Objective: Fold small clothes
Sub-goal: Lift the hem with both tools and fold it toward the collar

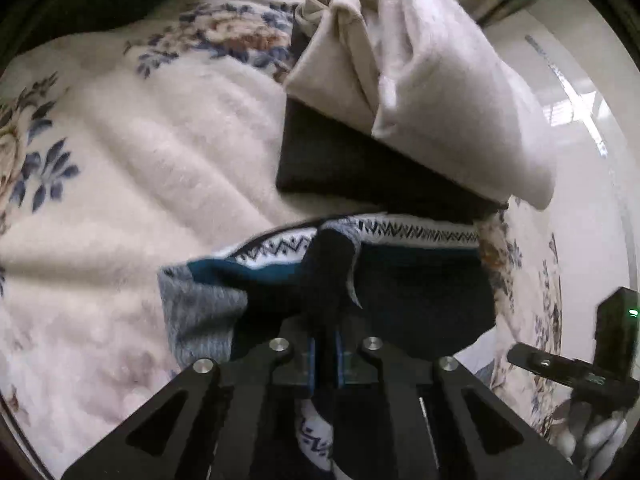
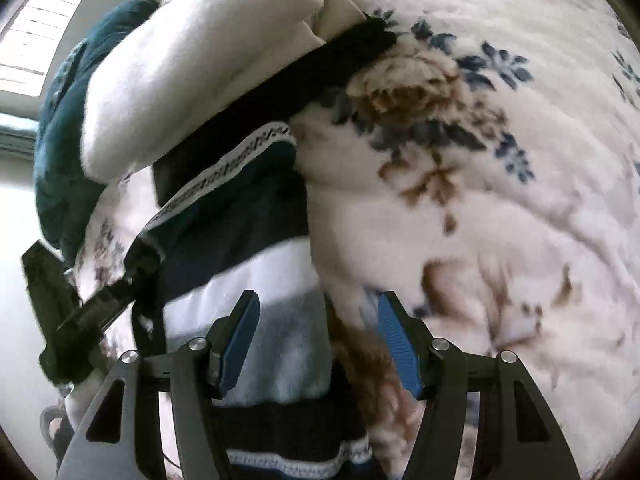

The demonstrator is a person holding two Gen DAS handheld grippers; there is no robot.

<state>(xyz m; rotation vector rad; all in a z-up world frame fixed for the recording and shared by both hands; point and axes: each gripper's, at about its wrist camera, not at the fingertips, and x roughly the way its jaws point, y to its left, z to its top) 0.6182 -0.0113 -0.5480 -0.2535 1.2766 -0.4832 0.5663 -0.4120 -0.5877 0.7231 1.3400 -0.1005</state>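
A patterned knit sweater point(image 1: 400, 272), navy, teal, grey and white with zigzag bands, lies on a floral fleece blanket point(image 1: 140, 160). My left gripper point(image 1: 325, 344) is shut on a dark fold of the sweater. In the right wrist view the sweater point(image 2: 240, 248) runs under my right gripper point(image 2: 316, 336), which is open with its blue pads point(image 2: 240, 332) spread over the sweater's grey and white edge. The left gripper point(image 2: 120, 284) shows there, holding the sweater's far side.
A stack of folded clothes lies just beyond the sweater: a cream garment point(image 1: 440, 92) on a black one point(image 1: 360, 168). A teal garment point(image 2: 60, 120) lies behind the stack. The blanket's edge and a pale floor point(image 1: 580, 160) are at the right.
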